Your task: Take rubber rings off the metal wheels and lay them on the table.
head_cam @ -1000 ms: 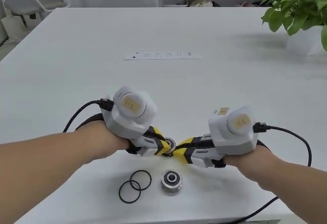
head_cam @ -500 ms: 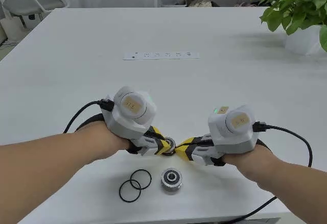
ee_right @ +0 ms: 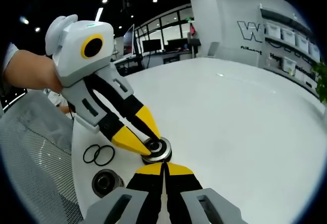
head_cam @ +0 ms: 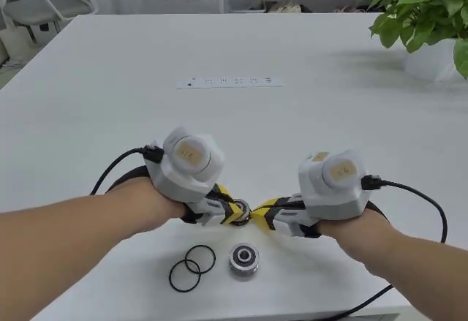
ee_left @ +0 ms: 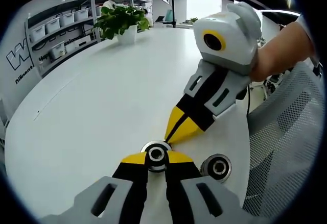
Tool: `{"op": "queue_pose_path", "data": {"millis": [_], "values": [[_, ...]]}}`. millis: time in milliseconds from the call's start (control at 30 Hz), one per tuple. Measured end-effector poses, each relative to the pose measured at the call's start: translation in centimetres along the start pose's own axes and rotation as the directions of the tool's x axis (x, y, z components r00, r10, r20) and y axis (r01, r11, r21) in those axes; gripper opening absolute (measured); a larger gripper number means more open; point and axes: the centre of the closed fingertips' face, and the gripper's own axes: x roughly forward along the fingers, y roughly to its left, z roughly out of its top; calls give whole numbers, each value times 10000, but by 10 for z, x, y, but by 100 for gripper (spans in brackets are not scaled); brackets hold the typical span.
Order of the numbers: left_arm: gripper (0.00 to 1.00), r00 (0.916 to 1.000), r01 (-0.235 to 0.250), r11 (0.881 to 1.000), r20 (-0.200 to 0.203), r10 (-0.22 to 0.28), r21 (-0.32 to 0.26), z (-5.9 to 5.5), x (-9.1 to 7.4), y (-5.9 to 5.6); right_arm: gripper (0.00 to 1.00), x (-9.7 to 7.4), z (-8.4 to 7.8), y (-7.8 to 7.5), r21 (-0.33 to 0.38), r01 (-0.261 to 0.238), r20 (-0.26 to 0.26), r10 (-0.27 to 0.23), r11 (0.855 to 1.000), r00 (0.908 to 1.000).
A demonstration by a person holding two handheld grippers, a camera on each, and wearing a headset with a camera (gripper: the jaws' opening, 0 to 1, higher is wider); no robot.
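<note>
**Head view.** At the near edge of the white table [head_cam: 307, 58], you hold the left gripper [head_cam: 223, 210] and the right gripper [head_cam: 257, 217] nose to nose on the held wheel [head_cam: 241, 209]. Closer to you, a loose wheel [head_cam: 243, 257] lies flat on the table. Two rubber rings [head_cam: 191, 266] lie overlapped just to its left. A power strip [head_cam: 229, 82] and a potted plant [head_cam: 420, 6] sit well away across the table.

**Left gripper view.** Your left gripper's yellow tips are clamped on either side of the held wheel [ee_left: 156, 155]. The right gripper [ee_left: 173, 129] reaches in from the upper right with its tips pressed together, and its point meets the wheel's rim. The loose wheel [ee_left: 218, 167] rests just beside it, in front of a mesh chair [ee_left: 286, 147].

**Right gripper view.** Your right gripper's own jaws are closed to a thin seam, with the tips at the near edge of the held wheel [ee_right: 157, 149]. A dark band around that rim looks like a ring not yet removed. You cannot tell whether the tips have pinched it.

**Risks.**
- The left gripper's clamp is narrow, so a sideways pull could twist the wheel out of it.
- If the right tips have only brushed the band, they will likely skate off the metal rim.
- A stretched ring that lets go suddenly could spring over the nearby table edge, or knock the rings [ee_right: 99, 154] already laid down.
</note>
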Motion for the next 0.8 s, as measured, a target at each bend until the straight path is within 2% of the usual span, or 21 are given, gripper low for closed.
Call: {"op": "queue_pose_path", "data": {"millis": [200, 800], "values": [[8, 10000, -45, 10000, -44, 45, 9, 0, 0, -1, 0, -2, 6, -4, 917, 5, 377, -39, 9958, 9993], [7, 9997, -185, 9996, -171, 189, 222, -1, -1, -2, 0, -2, 13, 3, 1412, -34, 677, -62, 9900, 9977]]}}
